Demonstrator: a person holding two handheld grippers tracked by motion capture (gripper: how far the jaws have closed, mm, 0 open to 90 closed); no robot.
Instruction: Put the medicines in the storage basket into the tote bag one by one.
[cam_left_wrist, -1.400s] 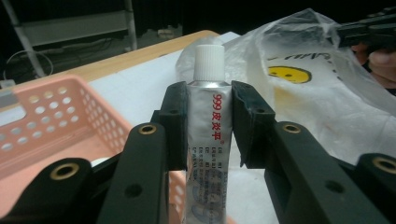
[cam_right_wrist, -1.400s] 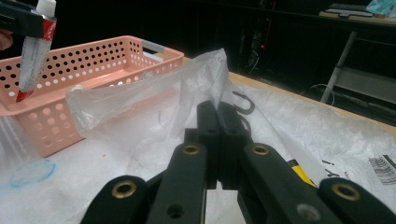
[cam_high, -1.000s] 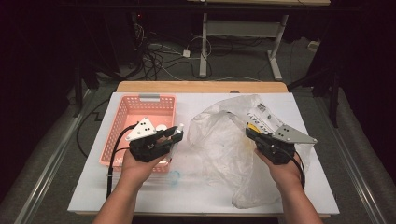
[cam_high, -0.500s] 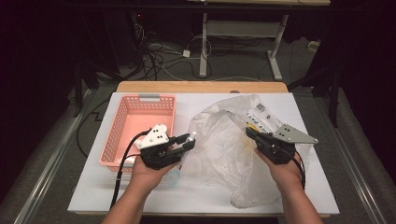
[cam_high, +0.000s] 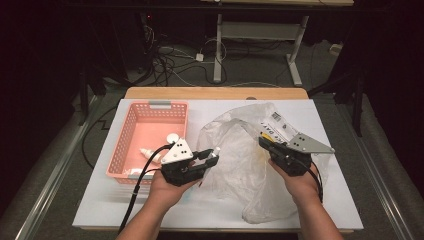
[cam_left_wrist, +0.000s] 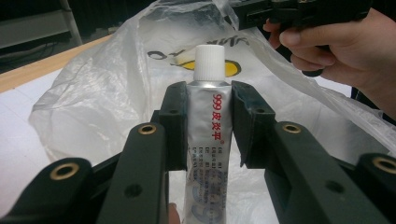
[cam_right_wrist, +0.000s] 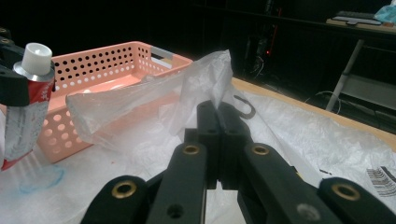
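Note:
My left gripper (cam_high: 214, 157) is shut on a silver ointment tube (cam_left_wrist: 205, 140) with red lettering and a white cap (cam_left_wrist: 208, 63); the cap points at a crumpled clear plastic bag (cam_high: 235, 145). The tube (cam_high: 215, 152) hangs just at the bag's left edge. My right gripper (cam_high: 263, 142) is shut on a fold of the bag (cam_right_wrist: 154, 100) and holds it lifted off the table, with its jaws (cam_right_wrist: 218, 112) pressed together on the film. In the right gripper view the tube (cam_right_wrist: 25, 107) stands at the far left.
A pink perforated basket (cam_high: 125, 145) sits left of the bag, with a small white bottle (cam_high: 148, 151) and a round white item (cam_high: 172, 137) inside. The white-covered table (cam_high: 100, 200) has a faint blue ring mark (cam_right_wrist: 39, 179). Cables lie on the floor beyond.
My left gripper has moved right from the basket's near corner to the bag's left edge, carrying the tube. The right gripper has stayed put on the bag.

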